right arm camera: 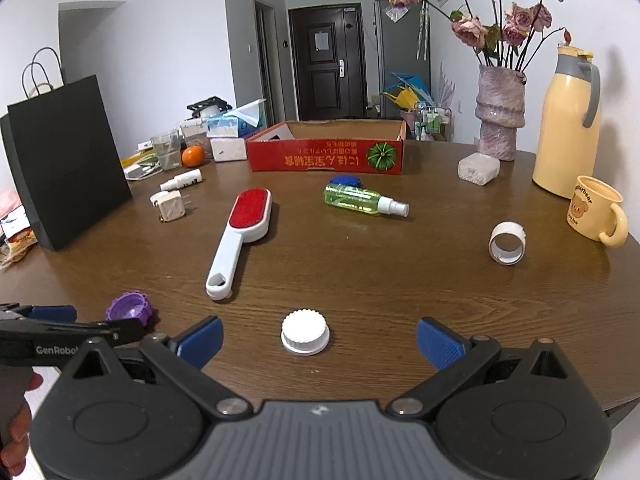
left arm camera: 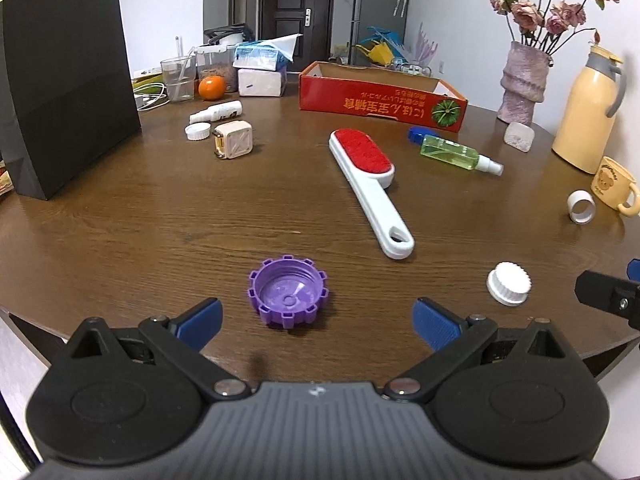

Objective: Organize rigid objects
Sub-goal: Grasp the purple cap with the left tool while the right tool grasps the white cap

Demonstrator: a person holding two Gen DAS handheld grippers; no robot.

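A purple ridged cap point(left arm camera: 287, 291) lies upside down on the brown table point(left arm camera: 160, 220), just ahead of my open left gripper point(left arm camera: 318, 322); nothing sits between its blue pads. In the right wrist view a white ribbed cap point(right arm camera: 305, 332) rests right in front of my open right gripper point(right arm camera: 319, 340). Farther back lie a red-and-white lint brush point(right arm camera: 240, 236), a green spray bottle point(right arm camera: 362, 199) with a blue cap point(right arm camera: 345, 180) behind it, a white tape ring point(right arm camera: 507, 243), a beige plug adapter point(left arm camera: 234, 139) and a small white bottle point(left arm camera: 218, 112). An open red cardboard box point(right arm camera: 326, 156) stands at the back.
A black paper bag point(left arm camera: 66, 80) stands at the left. At the right are a yellow jug point(right arm camera: 566, 120), a yellow bear mug point(right arm camera: 596, 210), a vase of dried roses point(right arm camera: 500, 120) and a white block point(right arm camera: 479, 169). An orange, a glass and tissue packs crowd the back left.
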